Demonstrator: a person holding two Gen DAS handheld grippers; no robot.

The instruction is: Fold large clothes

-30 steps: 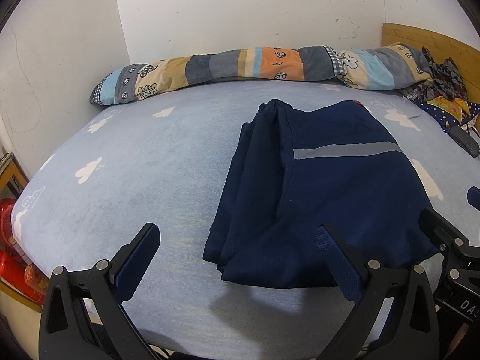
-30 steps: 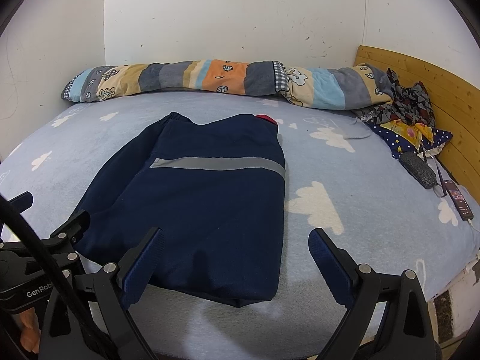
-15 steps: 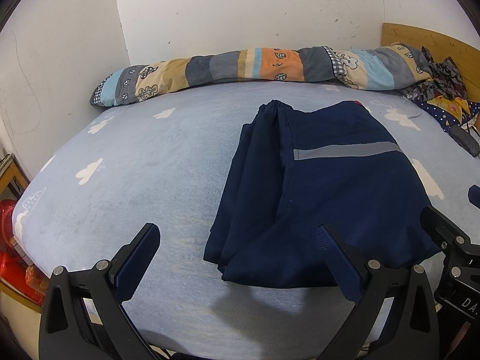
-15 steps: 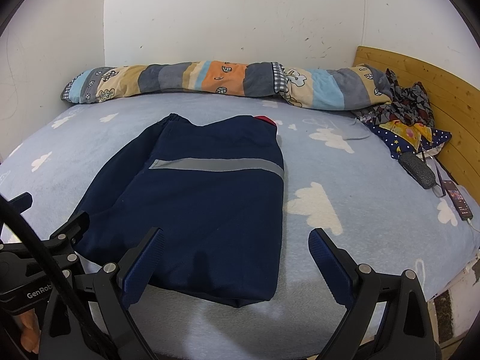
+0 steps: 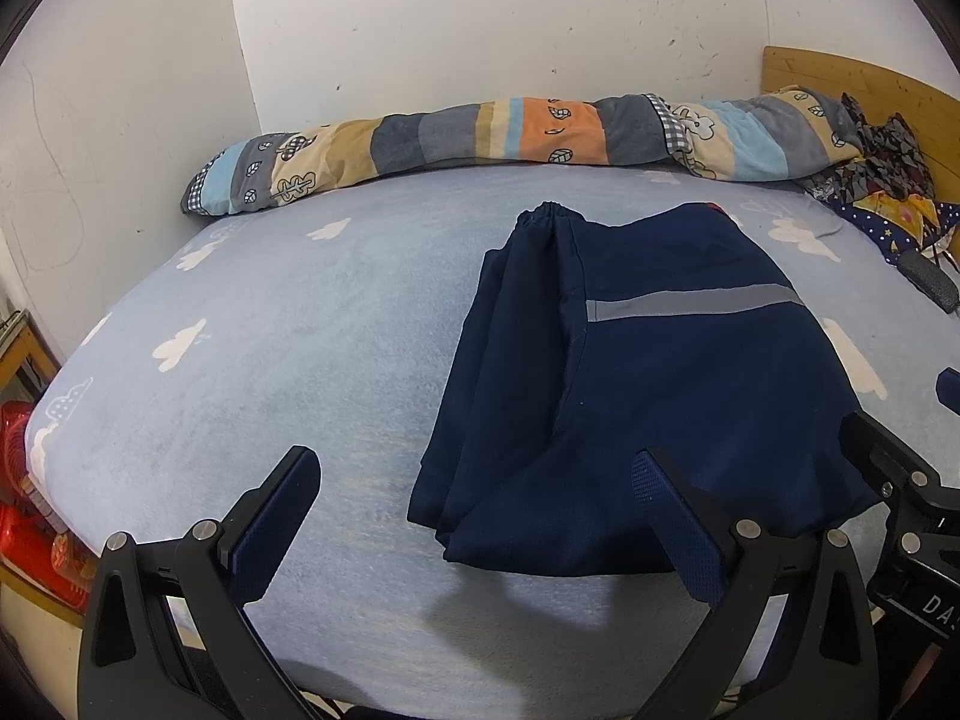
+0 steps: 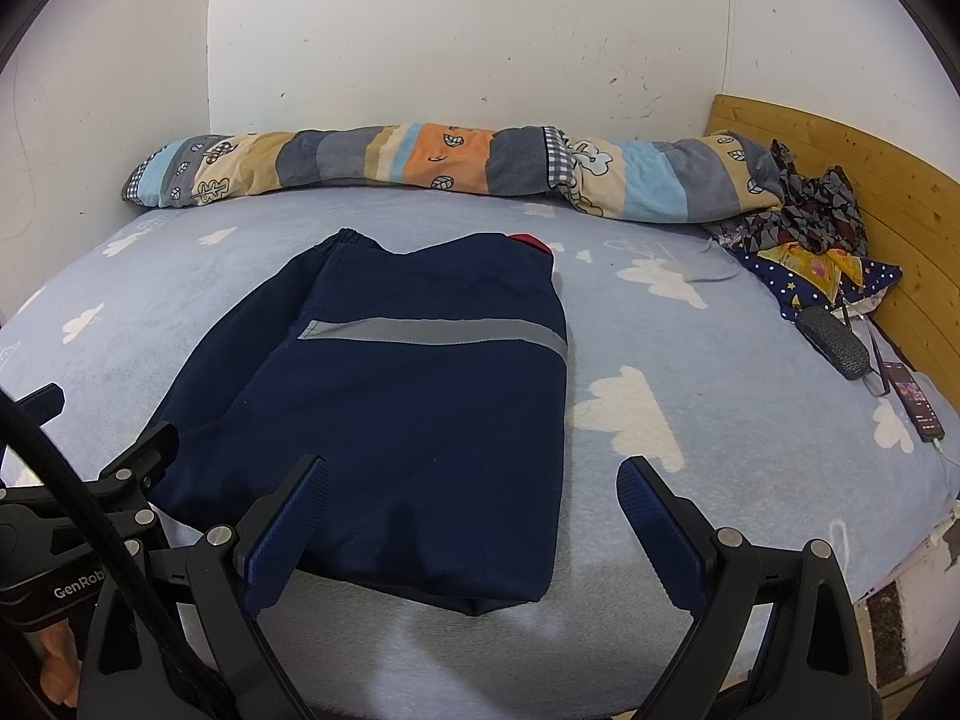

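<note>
A navy blue garment (image 5: 648,396) with a grey reflective stripe lies folded into a compact rectangle on the light blue bed (image 5: 270,360). It also shows in the right wrist view (image 6: 408,408). My left gripper (image 5: 474,480) is open and empty, held above the bed's near edge, just left of the garment's near corner. My right gripper (image 6: 474,492) is open and empty, held above the garment's near right edge. Each gripper shows at the edge of the other's view.
A rolled patchwork quilt (image 6: 450,171) lies along the far wall. Crumpled patterned clothes (image 6: 810,240), a dark case (image 6: 834,342) and a phone (image 6: 915,399) lie at the right by the wooden headboard (image 6: 870,180). A red object (image 5: 24,480) stands left of the bed.
</note>
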